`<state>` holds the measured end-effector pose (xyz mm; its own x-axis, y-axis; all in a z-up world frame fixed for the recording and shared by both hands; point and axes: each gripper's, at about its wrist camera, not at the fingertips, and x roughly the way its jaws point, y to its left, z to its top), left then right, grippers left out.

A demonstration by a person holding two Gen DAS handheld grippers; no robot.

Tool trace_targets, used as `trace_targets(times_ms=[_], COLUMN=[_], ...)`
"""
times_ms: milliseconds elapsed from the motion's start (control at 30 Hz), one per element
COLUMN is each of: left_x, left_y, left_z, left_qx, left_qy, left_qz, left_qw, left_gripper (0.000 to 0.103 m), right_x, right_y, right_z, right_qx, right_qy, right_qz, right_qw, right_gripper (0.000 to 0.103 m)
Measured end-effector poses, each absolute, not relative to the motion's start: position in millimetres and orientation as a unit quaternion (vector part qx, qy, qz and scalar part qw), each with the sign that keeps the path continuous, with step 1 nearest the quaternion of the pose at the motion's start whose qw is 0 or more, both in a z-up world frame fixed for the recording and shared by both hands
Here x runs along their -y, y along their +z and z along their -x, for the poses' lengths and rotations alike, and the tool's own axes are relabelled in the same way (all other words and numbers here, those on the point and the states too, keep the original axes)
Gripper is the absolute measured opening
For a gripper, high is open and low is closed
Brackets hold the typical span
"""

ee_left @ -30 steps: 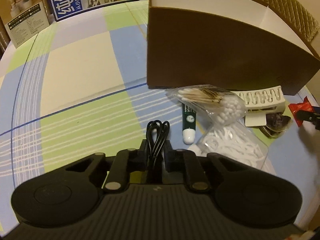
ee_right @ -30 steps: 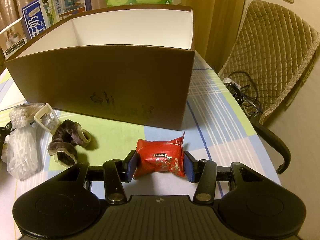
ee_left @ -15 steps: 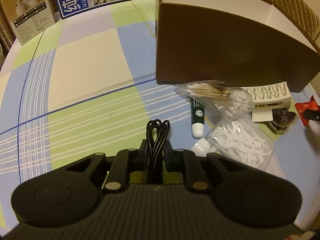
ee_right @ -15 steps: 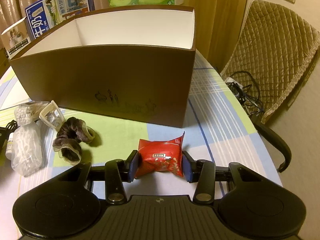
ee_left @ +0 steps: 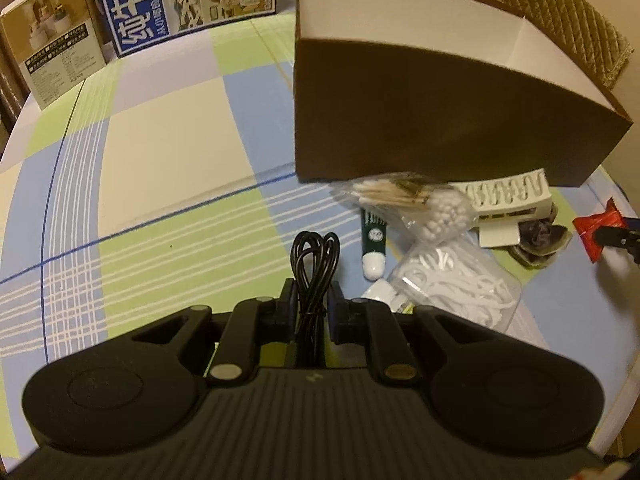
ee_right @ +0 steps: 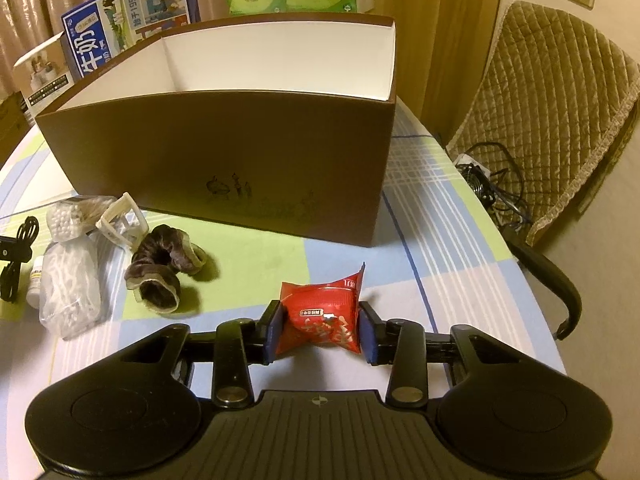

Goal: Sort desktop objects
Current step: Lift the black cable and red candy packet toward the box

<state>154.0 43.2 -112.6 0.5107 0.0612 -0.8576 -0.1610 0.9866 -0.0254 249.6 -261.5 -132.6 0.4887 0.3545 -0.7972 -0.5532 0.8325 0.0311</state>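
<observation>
My left gripper [ee_left: 313, 308] is shut on a coiled black cable [ee_left: 314, 258] and holds it above the checked tablecloth. My right gripper [ee_right: 320, 330] is shut on a red snack packet [ee_right: 322, 314], also held off the table; the packet shows at the right edge of the left wrist view [ee_left: 596, 226]. A brown cardboard box [ee_right: 240, 152] with a white inside stands open behind both; it fills the upper right of the left wrist view [ee_left: 432, 120]. Its floor is hidden.
Near the box lie a bag of cotton swabs [ee_left: 416, 204], a green tube [ee_left: 374, 246], a bag of white floss picks [ee_left: 460, 284], a white plastic rack [ee_left: 508, 196] and a dark scrunchie [ee_right: 164, 264]. Cartons [ee_left: 176, 4] stand at the table's far left. A quilted chair [ee_right: 560, 112] is at right.
Both grippers have risen a little with their loads; the box's white inside shows more in both views. Their grips have not changed.
</observation>
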Motion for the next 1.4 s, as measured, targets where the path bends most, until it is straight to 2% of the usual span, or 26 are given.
trace_targets(times_ms=[500,900,1400], left_x=[-50,-51,-37], left_y=[-128,-91,-24], left_z=[-160,-139,-142], left_qx=[-0.494,-0.451,-0.369], left_qy=[0.062,0.054,0.034], left_qz=[0.063,0.073,0.078], left_qw=[0.865,0.888,0.926], left_gripper=[0.011,0.011,0.011], right_x=[250,255,238], right_y=[-137,-123,-71], right_z=[-241,-235,-225], right_qx=[-0.435,-0.424,-0.394], right_qy=[0.28,0.288,0.336], right_qz=[0.127,0.125,0.122], right_qw=[0.846,0.85,0.847], right_gripper=[0.035,0.033,0.033])
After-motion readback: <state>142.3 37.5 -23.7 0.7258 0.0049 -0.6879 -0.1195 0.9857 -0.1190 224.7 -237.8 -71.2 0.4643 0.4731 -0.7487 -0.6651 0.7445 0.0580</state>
